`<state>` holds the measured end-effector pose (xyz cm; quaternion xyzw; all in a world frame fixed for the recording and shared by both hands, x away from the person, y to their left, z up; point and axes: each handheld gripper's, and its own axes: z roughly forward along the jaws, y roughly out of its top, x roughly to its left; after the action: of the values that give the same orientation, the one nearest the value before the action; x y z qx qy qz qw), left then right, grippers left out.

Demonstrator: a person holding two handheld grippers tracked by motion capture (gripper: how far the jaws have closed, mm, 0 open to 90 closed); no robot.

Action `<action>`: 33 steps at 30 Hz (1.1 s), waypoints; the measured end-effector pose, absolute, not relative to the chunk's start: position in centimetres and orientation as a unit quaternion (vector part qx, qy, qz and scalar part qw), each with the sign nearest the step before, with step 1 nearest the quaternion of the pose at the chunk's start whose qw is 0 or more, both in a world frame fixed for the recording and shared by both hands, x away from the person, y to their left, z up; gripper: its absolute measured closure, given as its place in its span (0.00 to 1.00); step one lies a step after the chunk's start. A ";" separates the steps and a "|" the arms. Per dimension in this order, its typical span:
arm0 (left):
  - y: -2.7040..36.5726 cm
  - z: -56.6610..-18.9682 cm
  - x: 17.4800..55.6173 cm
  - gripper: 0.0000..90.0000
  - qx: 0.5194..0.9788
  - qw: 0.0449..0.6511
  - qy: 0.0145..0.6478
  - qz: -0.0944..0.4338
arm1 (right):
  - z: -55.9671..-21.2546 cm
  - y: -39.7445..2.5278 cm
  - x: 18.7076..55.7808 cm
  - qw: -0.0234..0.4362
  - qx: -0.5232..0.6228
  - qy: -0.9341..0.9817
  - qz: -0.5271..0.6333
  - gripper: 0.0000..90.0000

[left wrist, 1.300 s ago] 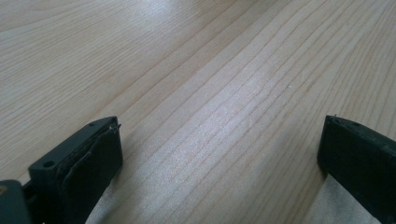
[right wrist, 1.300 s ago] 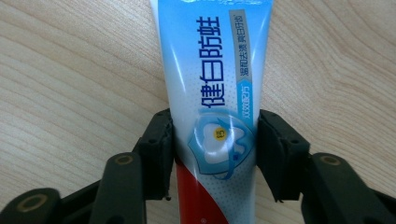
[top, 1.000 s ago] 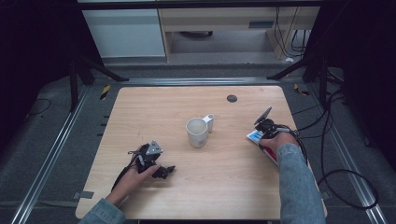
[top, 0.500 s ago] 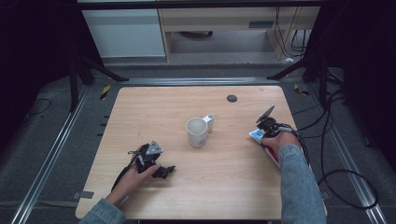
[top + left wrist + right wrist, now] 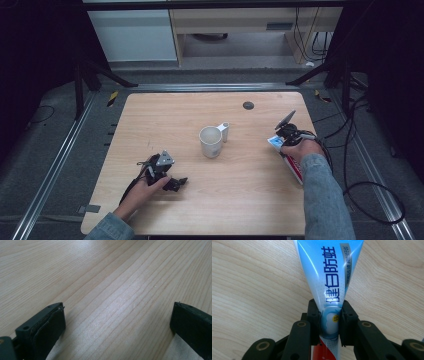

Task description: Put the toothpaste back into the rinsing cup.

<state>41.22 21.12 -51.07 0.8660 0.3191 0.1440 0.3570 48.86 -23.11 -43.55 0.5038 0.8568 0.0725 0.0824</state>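
Bright tabletop (image 5: 150,120), dark surroundings, soft glare, mild blur

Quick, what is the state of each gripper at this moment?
Left gripper: open, holding nothing, over bare table.
Right gripper: shut on the toothpaste tube.

High view: overhead, facing forward and down on whole table (image 5: 150,120). Gripper views: riding low, very near tabletop, looking along own jaws. Shared by all three: wood surface.
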 end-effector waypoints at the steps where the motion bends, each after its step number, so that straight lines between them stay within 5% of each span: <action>1: 21.1 -51.1 41.2 0.00 0.866 0.357 0.319 0.144 | -43.4 -23.1 48.7 0.084 0.506 0.855 0.073 0.82; 33: 21.1 -51.1 41.2 0.00 0.866 0.356 0.319 0.144 | -36.0 -21.9 44.9 0.133 0.484 0.850 0.162 0.82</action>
<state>41.22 21.13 -51.05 0.8664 0.3191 0.1438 0.3562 44.93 -21.85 -35.96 0.4842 0.8495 0.1623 0.1326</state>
